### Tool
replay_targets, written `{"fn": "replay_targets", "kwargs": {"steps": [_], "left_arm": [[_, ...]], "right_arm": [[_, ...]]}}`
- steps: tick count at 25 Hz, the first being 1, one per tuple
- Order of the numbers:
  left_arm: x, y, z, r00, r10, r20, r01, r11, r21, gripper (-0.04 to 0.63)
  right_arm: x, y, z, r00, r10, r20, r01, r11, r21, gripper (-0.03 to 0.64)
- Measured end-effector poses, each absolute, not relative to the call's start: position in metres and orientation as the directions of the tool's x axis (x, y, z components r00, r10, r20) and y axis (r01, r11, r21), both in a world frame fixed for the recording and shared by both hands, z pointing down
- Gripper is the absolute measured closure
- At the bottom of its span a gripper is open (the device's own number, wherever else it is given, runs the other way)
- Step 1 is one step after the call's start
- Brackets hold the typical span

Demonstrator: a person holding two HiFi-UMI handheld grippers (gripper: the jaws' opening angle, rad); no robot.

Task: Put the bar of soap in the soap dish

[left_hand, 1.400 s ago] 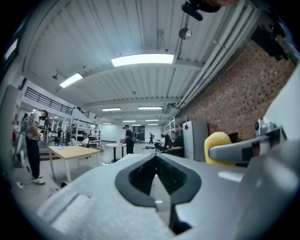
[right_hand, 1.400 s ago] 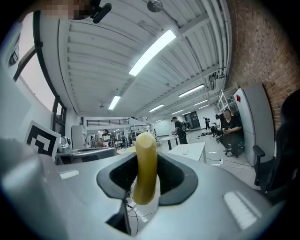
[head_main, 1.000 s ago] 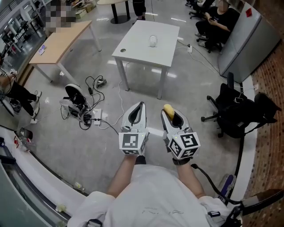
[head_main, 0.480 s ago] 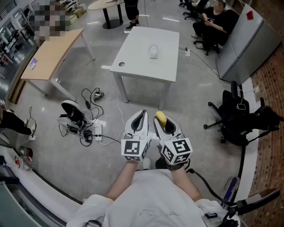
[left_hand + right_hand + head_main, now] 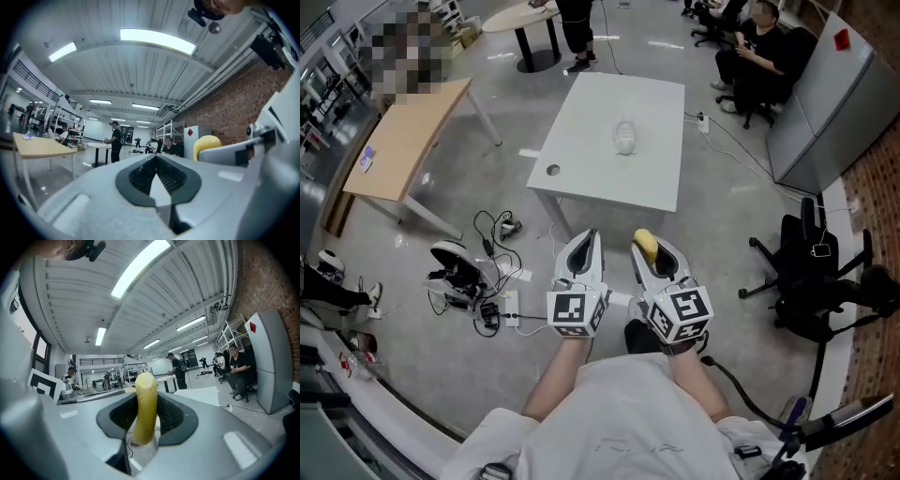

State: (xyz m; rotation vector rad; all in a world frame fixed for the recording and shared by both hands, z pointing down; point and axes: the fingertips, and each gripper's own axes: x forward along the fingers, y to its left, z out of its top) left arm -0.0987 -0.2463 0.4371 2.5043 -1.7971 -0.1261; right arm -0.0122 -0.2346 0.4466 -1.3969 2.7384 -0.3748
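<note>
Head view: the white table (image 5: 581, 159) sits nearer to us than a second ago, so the carry is under way. The soap dish (image 5: 624, 137) waits mid-table.

Left gripper view: our left gripper (image 5: 156, 160) is closed on nothing, short of the table.

Right gripper view: our right gripper (image 5: 146, 405) clamps the yellow bar of soap (image 5: 145, 408), also short of the table. The soap's long axis stands upright, rounded end up.

Left gripper (image 5: 591, 236) closed, right gripper (image 5: 652, 251) clamping soap (image 5: 645, 243)

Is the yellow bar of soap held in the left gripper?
No, the left gripper has nothing between its jaws, while the yellow bar of soap is clamped in the right gripper.
</note>
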Motion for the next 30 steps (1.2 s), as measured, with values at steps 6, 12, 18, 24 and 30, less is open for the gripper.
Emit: {"fn": "replay_targets", "kwargs": {"steps": [6,12,18,24,30], "left_arm": [[-0.081,-0.336,0.418,0.319,-0.946,-0.053,-0.947,-0.321,0.022,0.594],[-0.077,-0.397,0.437,0.257,-0.966,-0.021,-0.966,-0.257,0.0,0.594],[-0.099,-0.449,0.451,0.214,-0.977,0.021,-0.977,-0.214,0.019,0.594],[-0.121,-0.519,0.458,0.249,-0.968,-0.023,-0.967,-0.248,-0.052,0.594],[-0.122,-0.598,0.455,0.319,-0.946,-0.055,-0.948,-0.319,-0.012,0.594]], "right_arm": [[0.021,-0.341,0.417,-0.574,-0.819,-0.003,-0.798,0.56,-0.221,0.497],[0.045,-0.402,0.433,-0.591,-0.806,0.017,-0.784,0.569,-0.249,0.497],[0.028,-0.454,0.456,-0.62,-0.782,0.068,-0.763,0.58,-0.286,0.497],[0.0,-0.517,0.467,-0.614,-0.784,0.094,-0.769,0.566,-0.297,0.497],[-0.002,-0.585,0.47,-0.58,-0.805,0.127,-0.799,0.531,-0.282,0.497]]}}
